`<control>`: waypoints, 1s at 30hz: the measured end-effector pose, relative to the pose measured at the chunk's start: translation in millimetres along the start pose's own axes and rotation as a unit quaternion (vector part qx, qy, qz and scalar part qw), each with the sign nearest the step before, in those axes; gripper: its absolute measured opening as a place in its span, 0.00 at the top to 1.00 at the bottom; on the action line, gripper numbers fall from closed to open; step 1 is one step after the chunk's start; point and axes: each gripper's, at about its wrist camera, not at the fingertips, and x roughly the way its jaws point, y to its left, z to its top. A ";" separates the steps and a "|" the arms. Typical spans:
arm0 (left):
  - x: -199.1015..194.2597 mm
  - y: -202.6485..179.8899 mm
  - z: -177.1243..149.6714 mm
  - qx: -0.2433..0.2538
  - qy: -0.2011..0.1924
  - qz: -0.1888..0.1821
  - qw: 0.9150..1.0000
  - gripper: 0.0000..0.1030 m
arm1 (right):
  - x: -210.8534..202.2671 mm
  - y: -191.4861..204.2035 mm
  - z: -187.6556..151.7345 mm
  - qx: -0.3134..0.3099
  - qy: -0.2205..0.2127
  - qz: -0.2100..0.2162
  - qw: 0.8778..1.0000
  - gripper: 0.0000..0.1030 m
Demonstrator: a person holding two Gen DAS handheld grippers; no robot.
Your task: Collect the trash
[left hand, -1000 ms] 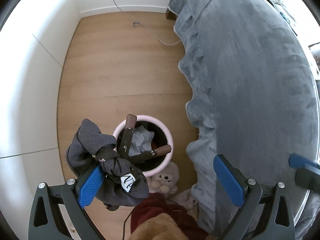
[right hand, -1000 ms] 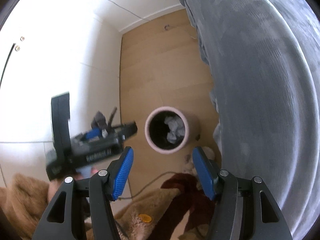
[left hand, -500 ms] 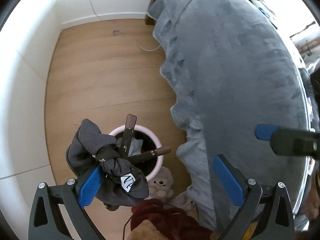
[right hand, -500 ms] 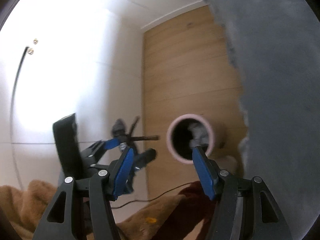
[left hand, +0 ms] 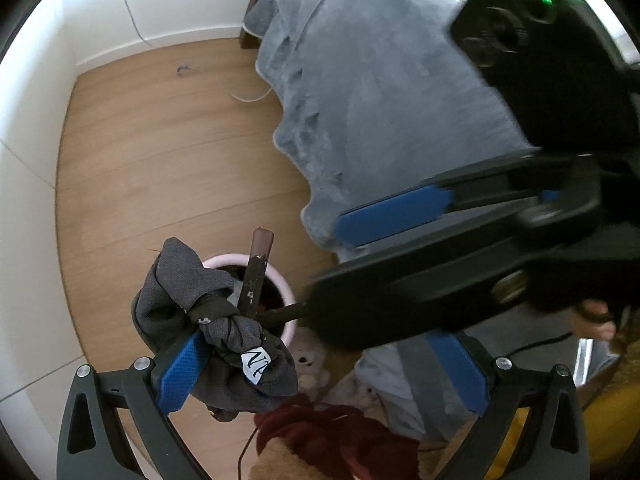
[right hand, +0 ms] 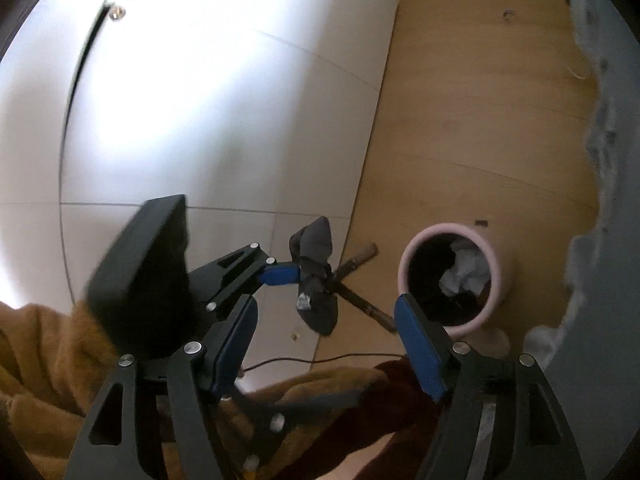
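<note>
With its fingers spread, the left tool point(left hand: 320, 364) carries a knotted dark cloth bundle point(left hand: 216, 320), snagged on one finger, above the pink bin point(right hand: 452, 276), seemingly for dropping, while the right tool point(right hand: 328, 344) hangs spread and empty alongside.

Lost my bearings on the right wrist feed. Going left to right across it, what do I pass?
White wall panels → left gripper → dark cloth bundle hanging on its finger → pink bin on the wooden floor → grey blanket at the right edge.

Bright daylight, glare on the white wall point(right hand: 168, 92), fisheye-warped edges, some motion blur
</note>
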 end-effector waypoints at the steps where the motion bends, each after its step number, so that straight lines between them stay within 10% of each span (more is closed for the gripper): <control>1: -0.1 1.8 1.3 -0.004 -0.002 -0.003 1.000 0.00 | 4.1 -0.3 2.9 0.000 0.005 0.005 1.000 0.31; 19: -14.7 -20.5 10.9 0.050 -0.033 0.000 0.998 0.00 | 40.5 -25.8 19.2 0.016 0.070 -0.051 0.996 0.26; 30: -16.5 -4.2 10.2 0.005 -0.022 0.021 1.000 0.00 | -5.0 -33.4 4.2 0.063 0.008 -0.051 0.997 0.27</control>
